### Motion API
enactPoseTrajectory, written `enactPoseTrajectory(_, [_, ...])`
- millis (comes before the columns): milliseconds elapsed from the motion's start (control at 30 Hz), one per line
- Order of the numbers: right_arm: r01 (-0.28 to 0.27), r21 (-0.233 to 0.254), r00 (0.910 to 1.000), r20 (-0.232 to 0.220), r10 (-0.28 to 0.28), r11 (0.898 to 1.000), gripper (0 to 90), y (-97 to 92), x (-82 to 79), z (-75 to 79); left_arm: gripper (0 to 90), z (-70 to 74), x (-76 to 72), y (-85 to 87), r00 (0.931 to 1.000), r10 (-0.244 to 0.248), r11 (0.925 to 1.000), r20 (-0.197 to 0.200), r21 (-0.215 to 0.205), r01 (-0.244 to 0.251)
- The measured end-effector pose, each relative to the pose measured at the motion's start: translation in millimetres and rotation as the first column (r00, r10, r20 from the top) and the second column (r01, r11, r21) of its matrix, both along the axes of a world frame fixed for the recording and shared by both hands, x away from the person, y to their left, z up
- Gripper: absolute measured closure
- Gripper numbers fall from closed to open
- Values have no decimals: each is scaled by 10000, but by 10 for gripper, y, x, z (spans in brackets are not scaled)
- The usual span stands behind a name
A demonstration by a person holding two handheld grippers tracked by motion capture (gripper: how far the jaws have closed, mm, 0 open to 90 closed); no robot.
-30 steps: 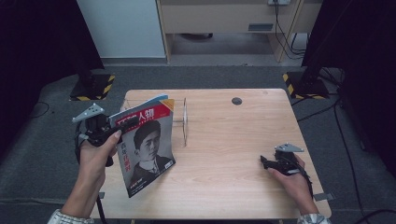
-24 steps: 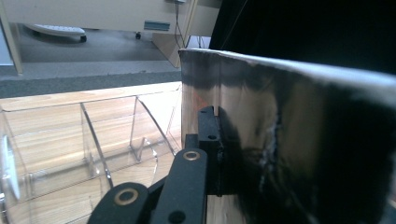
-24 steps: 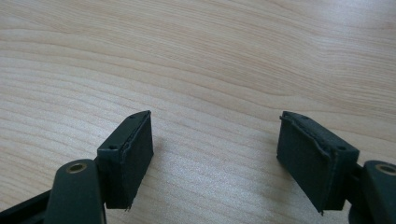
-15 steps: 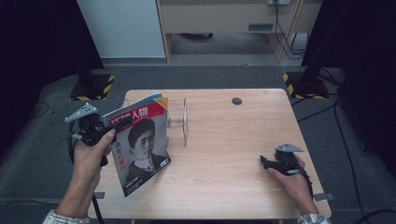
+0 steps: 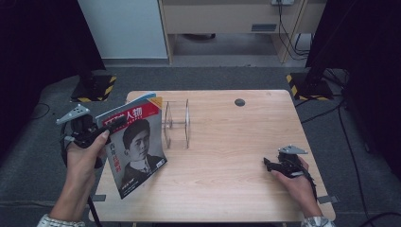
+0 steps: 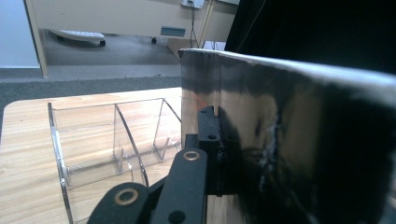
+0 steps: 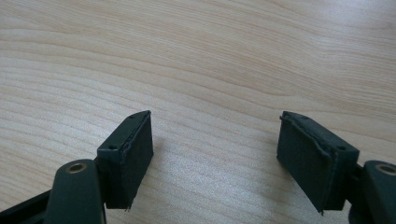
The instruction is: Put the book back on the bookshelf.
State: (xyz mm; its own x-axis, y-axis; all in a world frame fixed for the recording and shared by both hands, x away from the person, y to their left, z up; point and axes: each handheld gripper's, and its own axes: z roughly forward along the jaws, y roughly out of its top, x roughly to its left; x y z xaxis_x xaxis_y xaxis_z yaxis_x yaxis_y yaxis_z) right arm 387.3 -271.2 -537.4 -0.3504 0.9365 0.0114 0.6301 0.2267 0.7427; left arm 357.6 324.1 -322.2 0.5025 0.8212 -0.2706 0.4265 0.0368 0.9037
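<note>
Left gripper [image 5: 111,128] is clamped on the magazine [image 5: 135,149], held upright just beside the clear rack [image 5: 177,124], so it should probably line the bottom edge up with a slot first, while the right gripper [image 5: 269,164] rests slack-jawed on the table [image 5: 227,142].

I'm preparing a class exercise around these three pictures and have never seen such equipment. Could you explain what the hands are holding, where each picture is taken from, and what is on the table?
A person holds a hand-operated gripper in each hand. One picture looks down from above; the other two come from cameras riding on the grippers. The left gripper is shut on a magazine, lifted upright over the wooden table. Beside it stands a clear plastic rack. The right gripper rests at the table's right side, its fingers open and holding nothing.
</note>
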Motion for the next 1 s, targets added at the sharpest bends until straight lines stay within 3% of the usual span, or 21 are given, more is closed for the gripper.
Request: enactPoseTrajectory(1000, [-3, 1, 10000, -1, 3, 10000, 270, 0, 0, 0, 865, 55, -69, 255, 9985, 546, 9985, 104, -9, -546])
